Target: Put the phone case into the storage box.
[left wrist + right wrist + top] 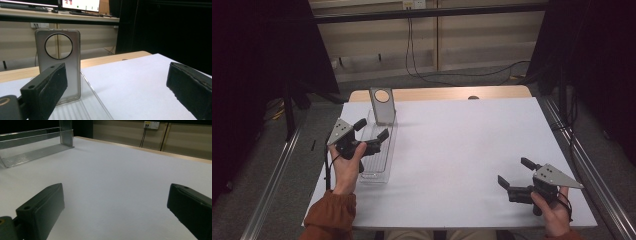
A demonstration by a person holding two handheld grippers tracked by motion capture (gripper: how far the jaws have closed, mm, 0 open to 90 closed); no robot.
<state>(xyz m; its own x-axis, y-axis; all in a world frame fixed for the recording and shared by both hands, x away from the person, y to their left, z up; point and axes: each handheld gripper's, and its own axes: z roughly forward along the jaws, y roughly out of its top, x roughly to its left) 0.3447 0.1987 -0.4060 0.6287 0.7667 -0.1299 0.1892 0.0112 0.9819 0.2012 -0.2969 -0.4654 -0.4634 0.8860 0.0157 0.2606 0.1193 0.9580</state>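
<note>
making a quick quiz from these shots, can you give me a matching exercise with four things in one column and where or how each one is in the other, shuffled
Things:
1. phone case
2. clear tray
3. left gripper
4. right gripper

Place or state:
A. open, above bare white table near the front right corner
B. lying flat along the table's left side
C. standing upright at the tray's far end
D. open, held over the tray, jaws pointing toward the case

Pairs: 1-C, 2-B, 3-D, 4-A
</note>
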